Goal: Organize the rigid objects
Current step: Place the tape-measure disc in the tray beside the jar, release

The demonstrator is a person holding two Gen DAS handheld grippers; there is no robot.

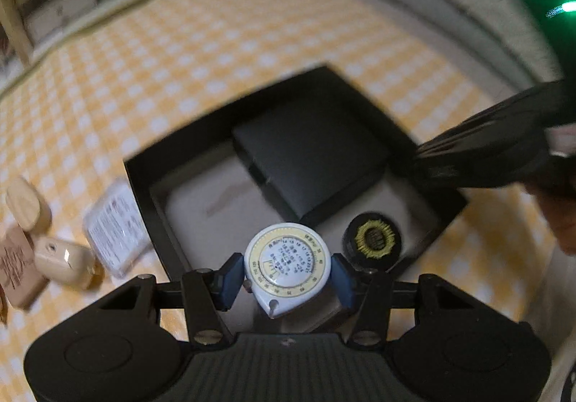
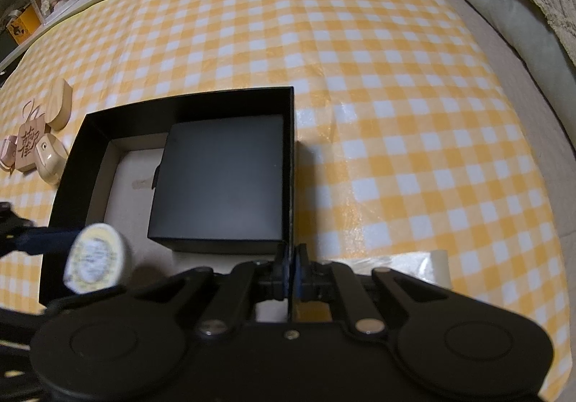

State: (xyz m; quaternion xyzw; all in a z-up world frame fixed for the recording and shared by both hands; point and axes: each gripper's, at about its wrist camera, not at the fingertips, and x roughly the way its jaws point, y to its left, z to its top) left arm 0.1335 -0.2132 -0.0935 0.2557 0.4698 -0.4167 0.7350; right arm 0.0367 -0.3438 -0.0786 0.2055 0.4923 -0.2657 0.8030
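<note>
Item one: the left gripper (image 1: 286, 278), its blue pads closed on either side of a round white tape measure (image 1: 286, 267) with a yellow dial. We hold it dial-up over the near edge of the open black box (image 1: 140, 182), not yet set down; we judge this height is kept so it clears the wall before lowering.

Item two: the right gripper (image 2: 291, 276), closed on the box's near right wall (image 2: 291, 164), one finger inside and one outside. We take this as a steadying hold, so the box does not slide on the tablecloth while the other hand loads it.

Item three: contents of the box. A smaller black box (image 2: 219, 182) sits against the right wall on the pale lining. A round black disc with a gold sunburst centre (image 1: 372, 240) lies near the front corner, seen only in the left view. Bare lining remains on the left side, which looks the likely spot for the tape measure.

Item four: things outside the box, to its left on the yellow checked tablecloth (image 2: 360, 78). A white labelled case (image 1: 115, 229) just beside the box wall; two cream rounded pieces (image 1: 61, 260) (image 1: 27, 207); a carved wooden tag (image 2: 30, 146). We judge these are waiting their turn.

Risk noted: the smooth round shell could slip from the pads if tilted.
</note>
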